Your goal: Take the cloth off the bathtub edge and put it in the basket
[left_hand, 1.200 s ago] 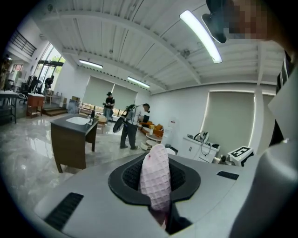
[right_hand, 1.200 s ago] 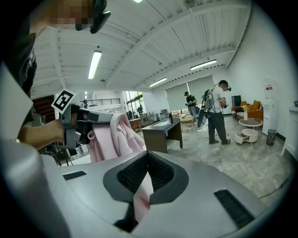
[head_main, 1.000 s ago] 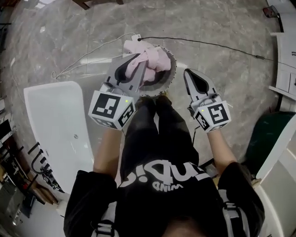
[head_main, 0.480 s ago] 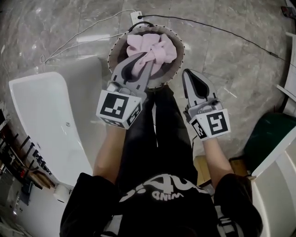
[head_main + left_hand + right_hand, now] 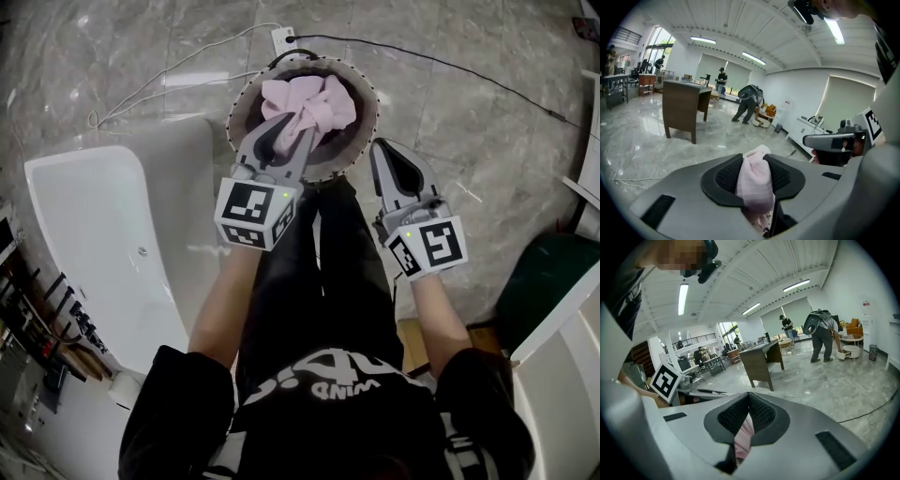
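The bathtub (image 5: 94,234) at the left has a bare edge, so the lift is done. The left gripper (image 5: 286,129) has come forward over the last second. Its cloth (image 5: 314,98), which then hung across the near rim of the basket (image 5: 371,117), now bunches inside the rim. Since half a second ago the change is small, which suggests the carry is ending. The left gripper view shows its jaws still pinching a fold of pink fabric between the pads, so the cloth is in the basket but not yet let go. What remains, by my reading, is to spread those jaws and draw back without dragging the fold out. The right gripper (image 5: 386,155) has stayed just beside the basket's right rim with its jaws pressed together at the tips. It appears to hold nothing. A pink sliver shows in the slot below its tips, probably the cloth beyond, though I cannot be sure.
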`<state>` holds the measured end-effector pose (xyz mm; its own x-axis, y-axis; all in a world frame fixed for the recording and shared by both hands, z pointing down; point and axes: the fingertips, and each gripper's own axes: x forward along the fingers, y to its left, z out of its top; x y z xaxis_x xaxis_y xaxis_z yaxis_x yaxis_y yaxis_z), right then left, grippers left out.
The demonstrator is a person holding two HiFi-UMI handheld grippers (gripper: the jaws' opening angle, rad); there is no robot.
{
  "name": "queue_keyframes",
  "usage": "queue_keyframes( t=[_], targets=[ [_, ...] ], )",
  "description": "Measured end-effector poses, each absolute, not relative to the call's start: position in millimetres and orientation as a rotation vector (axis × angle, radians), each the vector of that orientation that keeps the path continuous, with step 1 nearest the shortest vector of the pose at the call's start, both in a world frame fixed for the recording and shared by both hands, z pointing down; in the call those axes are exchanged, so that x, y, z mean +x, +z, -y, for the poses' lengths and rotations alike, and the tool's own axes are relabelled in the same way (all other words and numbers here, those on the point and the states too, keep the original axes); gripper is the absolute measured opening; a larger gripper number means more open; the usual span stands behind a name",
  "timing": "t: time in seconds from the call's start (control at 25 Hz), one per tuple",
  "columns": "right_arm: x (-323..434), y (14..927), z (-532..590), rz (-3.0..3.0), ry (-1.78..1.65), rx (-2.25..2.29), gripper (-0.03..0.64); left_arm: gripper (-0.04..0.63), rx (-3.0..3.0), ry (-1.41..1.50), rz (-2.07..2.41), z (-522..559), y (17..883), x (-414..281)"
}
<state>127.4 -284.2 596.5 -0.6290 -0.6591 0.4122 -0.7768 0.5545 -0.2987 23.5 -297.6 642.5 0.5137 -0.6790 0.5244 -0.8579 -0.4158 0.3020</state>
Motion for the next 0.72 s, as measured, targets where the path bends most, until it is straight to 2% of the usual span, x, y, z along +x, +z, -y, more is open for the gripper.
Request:
queue_keyframes(
  t=[0.08, 0.12, 0.16, 0.4, 0.72],
  targets=[
    [126, 597, 285, 2.535, 0.68, 1.194, 0.011, 0.181, 2.202, 0.45, 1.25, 293, 656, 19],
    [126, 598, 285, 2.532, 0.684, 1.19, 0.011, 0.265, 2.199, 0.451, 1.245, 290, 662, 18],
    [126, 600, 284, 2.528, 0.688, 1.185, 0.011, 0.276, 2.196, 0.454, 1.236, 288, 666, 16],
    [125, 606, 280, 2.506, 0.718, 1.161, 0.011, 0.293, 2.234, 0.479, 1.182, 286, 664, 22],
    [112, 578, 280, 2.544, 0.71, 1.115, 0.011, 0.275, 2.281, 0.425, 1.198, 289, 616, 29]
  ],
)
